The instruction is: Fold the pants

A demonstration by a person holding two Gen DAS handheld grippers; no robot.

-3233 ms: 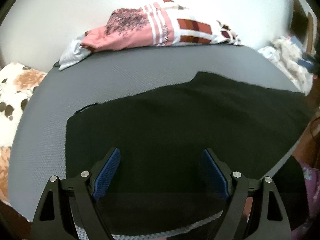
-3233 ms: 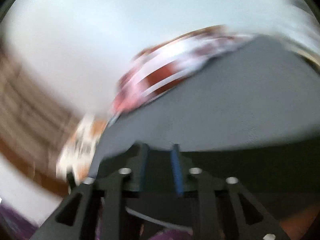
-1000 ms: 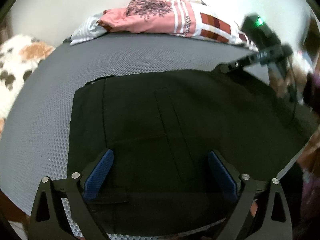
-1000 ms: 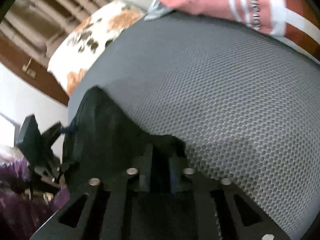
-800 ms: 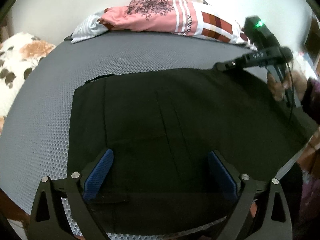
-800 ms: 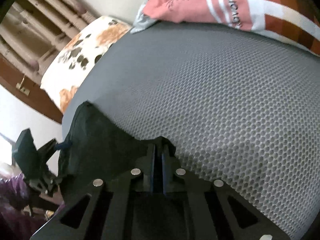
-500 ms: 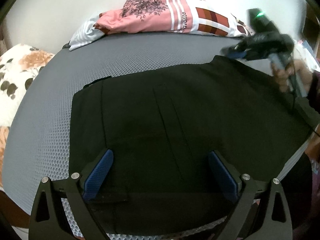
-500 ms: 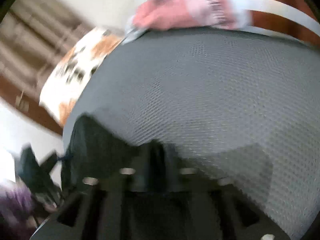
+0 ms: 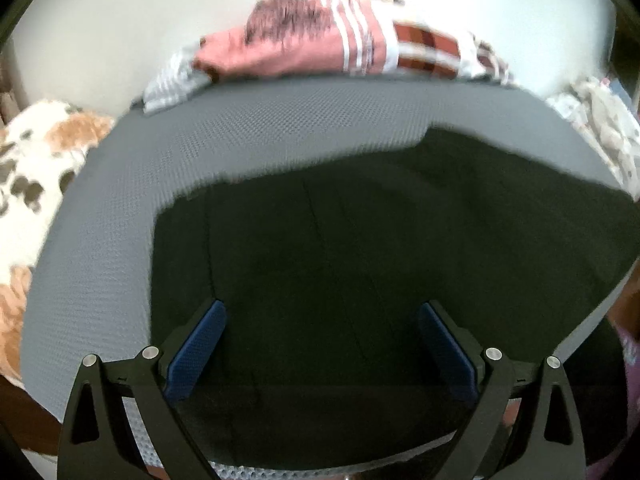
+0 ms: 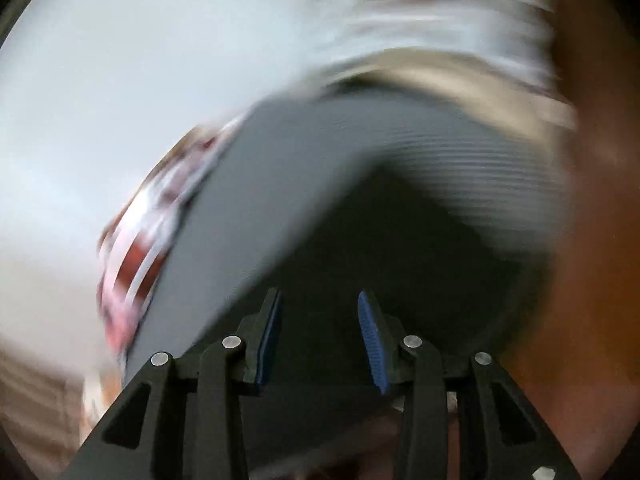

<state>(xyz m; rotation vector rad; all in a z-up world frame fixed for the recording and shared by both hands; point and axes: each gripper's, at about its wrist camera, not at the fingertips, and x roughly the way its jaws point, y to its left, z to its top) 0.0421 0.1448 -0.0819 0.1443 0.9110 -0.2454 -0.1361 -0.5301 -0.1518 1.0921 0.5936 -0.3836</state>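
From the left wrist camera, the black pants (image 9: pixel 360 248) lie spread flat on the grey mesh mattress (image 9: pixel 120 216), covering most of its near and right part; their left edge runs straight down toward the gripper, and a step in the far edge shows at the upper right. There is no container in view. The left gripper (image 9: pixel 320 344) hangs over the near part of the pants, tilted downward, its two blue pads (image 9: pixel 198 346) standing wide apart with nothing clamped between them; only dark cloth lies below the gap. Beyond the mattress, against a pale wall, sits a pink, white and maroon striped pillow (image 9: pixel 344 48), blurred. A floral white and orange cushion (image 9: pixel 36 160) lies off the mattress's left edge, and more pale patterned cloth (image 9: pixel 600 120) lies at the far right. A purple sleeve (image 9: pixel 628 368) shows at the lower right edge.

The right wrist camera is heavily smeared by motion. The right gripper (image 10: pixel 318 340) points across the mattress (image 10: pixel 256 216) with the pants (image 10: pixel 420 260) dark beneath and ahead of it. Its blue pads (image 10: pixel 372 344) stand somewhat apart and are closing; no cloth is visibly pinched between them. The striped pillow (image 10: pixel 136 256) streaks along the mattress's left edge, and a brown-orange blur fills the right side, too smeared to identify.
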